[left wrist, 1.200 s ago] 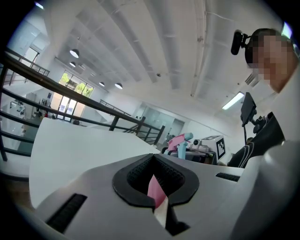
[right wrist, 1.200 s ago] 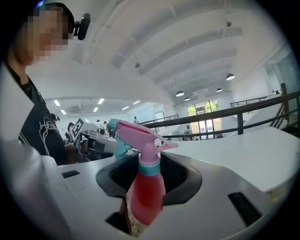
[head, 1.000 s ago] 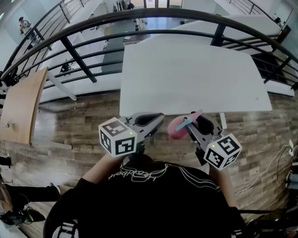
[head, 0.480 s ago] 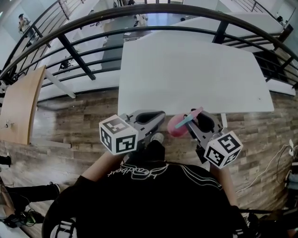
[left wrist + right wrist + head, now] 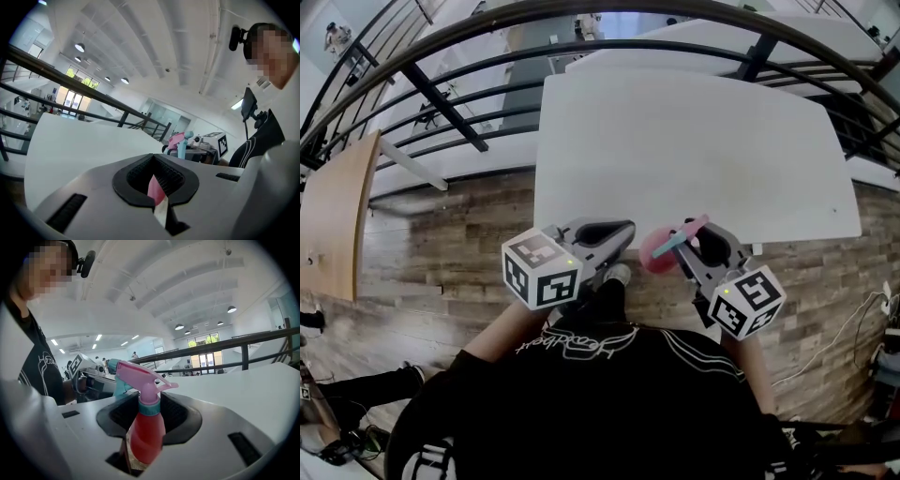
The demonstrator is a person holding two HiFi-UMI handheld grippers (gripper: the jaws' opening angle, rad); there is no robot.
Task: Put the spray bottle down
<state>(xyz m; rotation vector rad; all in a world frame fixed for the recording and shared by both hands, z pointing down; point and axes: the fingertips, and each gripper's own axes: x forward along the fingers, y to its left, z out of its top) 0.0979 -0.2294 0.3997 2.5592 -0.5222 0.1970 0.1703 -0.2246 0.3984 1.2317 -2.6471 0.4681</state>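
Observation:
The spray bottle [image 5: 659, 251] has a red body with a pink and teal trigger head. My right gripper [image 5: 701, 236] is shut on it, holding it in the air just off the near edge of the white table [image 5: 694, 141]. In the right gripper view the spray bottle [image 5: 143, 427] stands upright between the jaws of the right gripper [image 5: 151, 414], gripped at its body. My left gripper [image 5: 622, 231] hovers beside it, shut with nothing held. The left gripper view shows the left gripper [image 5: 157, 176] with jaws together and the spray bottle [image 5: 179, 140] off to the right.
A dark metal railing [image 5: 441, 103] curves behind and left of the table. A wooden board [image 5: 337, 216] lies at far left on the plank floor [image 5: 459, 225]. The person's shoe [image 5: 617, 277] shows under the left gripper. A cable [image 5: 853, 328] runs along the floor at right.
The table edge has come slightly closer to both grippers as the person steps forward. The right gripper still holds the bottle; the left stays beside it.

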